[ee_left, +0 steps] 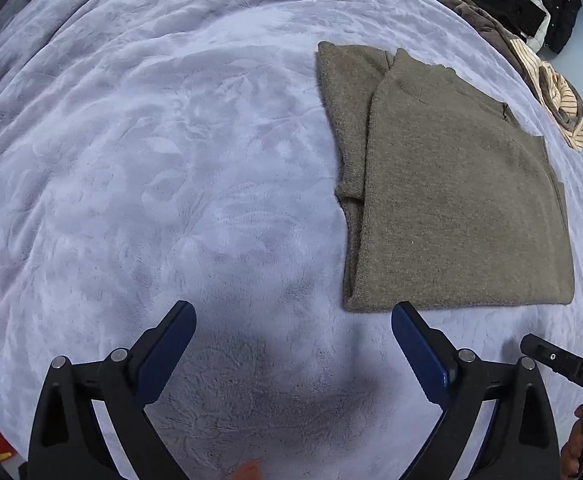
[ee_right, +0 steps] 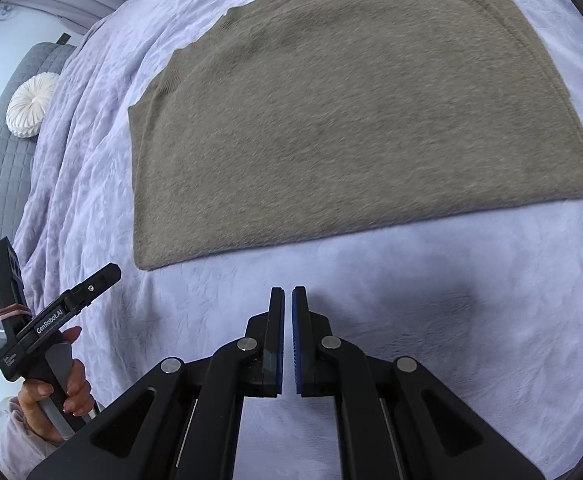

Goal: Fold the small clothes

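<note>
Wide apart and empty, my left gripper (ee_left: 293, 320) hangs over the lilac blanket (ee_left: 151, 160). Just ahead to its right lies the brown sweater (ee_left: 459, 200), sleeves already tucked in, so I judge the side folds done and the crosswise fold still to do. More clothes (ee_left: 531, 52) are heaped at the far edge.

From the right wrist, my right gripper (ee_right: 287, 292) is nearly closed on nothing, short of the sweater's hem (ee_right: 227, 248). No basket or box shows.
</note>
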